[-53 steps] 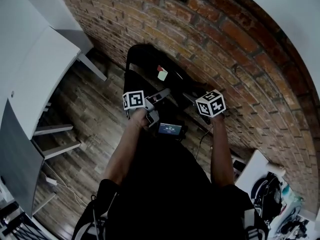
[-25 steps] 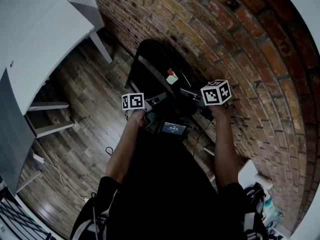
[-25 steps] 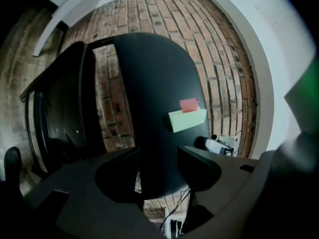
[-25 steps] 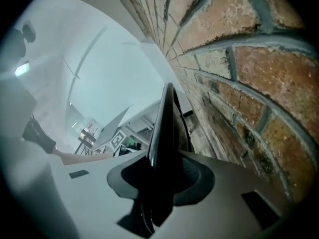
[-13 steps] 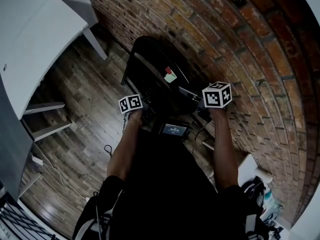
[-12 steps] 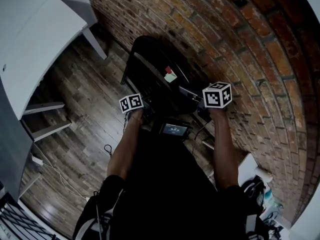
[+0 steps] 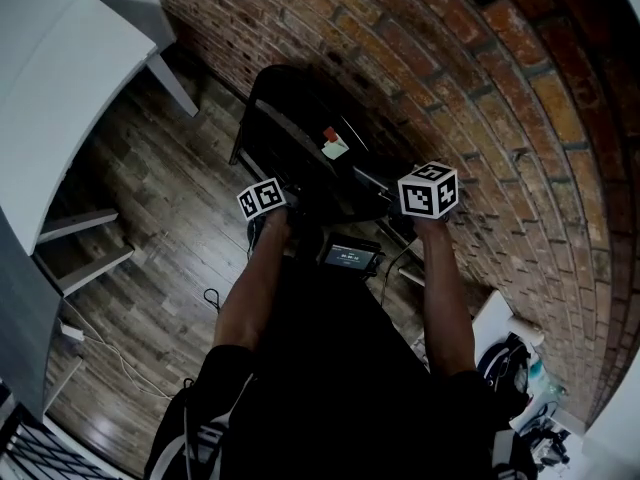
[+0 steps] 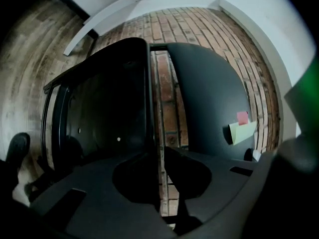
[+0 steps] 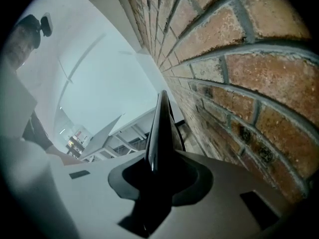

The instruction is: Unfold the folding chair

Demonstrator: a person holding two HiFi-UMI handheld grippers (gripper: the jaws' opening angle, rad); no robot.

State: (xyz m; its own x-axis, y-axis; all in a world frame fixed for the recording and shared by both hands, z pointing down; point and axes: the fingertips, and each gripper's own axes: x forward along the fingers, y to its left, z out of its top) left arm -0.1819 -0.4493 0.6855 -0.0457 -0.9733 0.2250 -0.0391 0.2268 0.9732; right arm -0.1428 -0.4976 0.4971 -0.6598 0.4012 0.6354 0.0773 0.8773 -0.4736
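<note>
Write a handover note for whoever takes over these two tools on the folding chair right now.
Left tool: jaws have just been closing, now on a thin black edge of the folding chair.
Right tool: also just closing, clamped on the chair's edge nearest the brick wall.
Chair stands folded against the wall.
Done: both grips.
To do: pull seat and back apart.

Left gripper point(image 8: 158, 159) lowered, fingers point(image 8: 89, 198) closed onto folding chair point(image 8: 209, 98)
</note>
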